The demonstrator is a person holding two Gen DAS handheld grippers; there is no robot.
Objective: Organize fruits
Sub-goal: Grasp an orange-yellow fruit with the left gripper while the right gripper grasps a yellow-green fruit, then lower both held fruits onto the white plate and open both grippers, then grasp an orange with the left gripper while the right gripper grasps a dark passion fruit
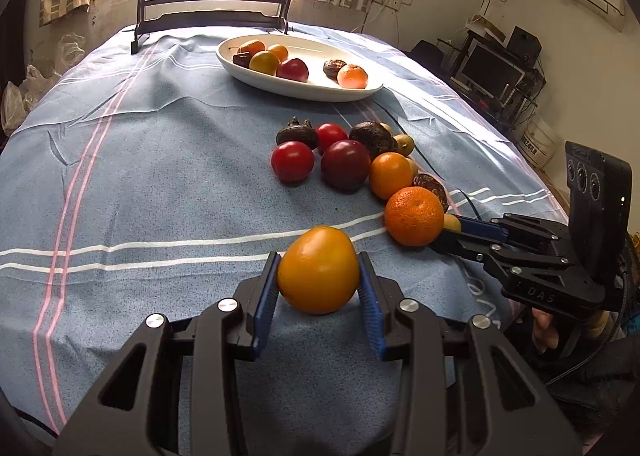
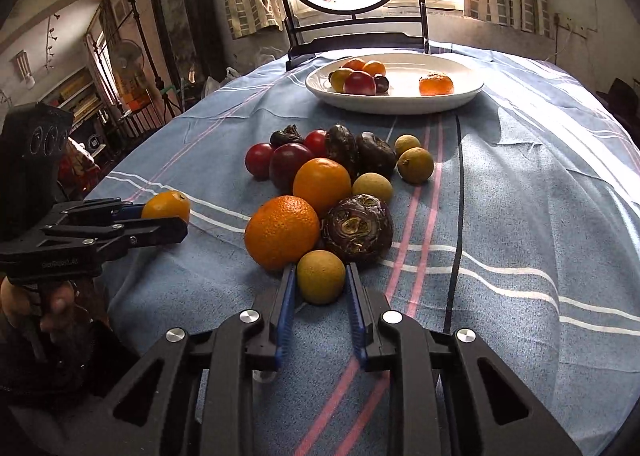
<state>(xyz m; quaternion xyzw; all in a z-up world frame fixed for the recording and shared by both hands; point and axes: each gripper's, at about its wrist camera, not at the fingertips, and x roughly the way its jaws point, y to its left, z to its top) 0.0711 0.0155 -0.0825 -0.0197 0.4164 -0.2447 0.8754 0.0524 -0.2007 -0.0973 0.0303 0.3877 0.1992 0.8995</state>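
My left gripper (image 1: 319,270) is shut on a yellow-orange tomato (image 1: 318,270) resting on the blue tablecloth; it also shows in the right wrist view (image 2: 166,206). My right gripper (image 2: 321,276) has its blue pads around a small tan longan (image 2: 320,276) at the near end of the fruit pile; whether the pads touch it I cannot tell. The pile holds a mandarin (image 2: 282,232), an orange tomato (image 2: 322,181), red tomatoes (image 1: 293,161), dark water chestnuts (image 2: 357,228) and more longans (image 2: 416,164). A white oval plate (image 1: 256,77) at the back holds several fruits.
A black stand with a round painted screen (image 1: 214,17) stands behind the plate at the table's far edge. The striped tablecloth (image 1: 120,175) covers the table. A monitor and shelves (image 1: 490,67) are off the table's right side.
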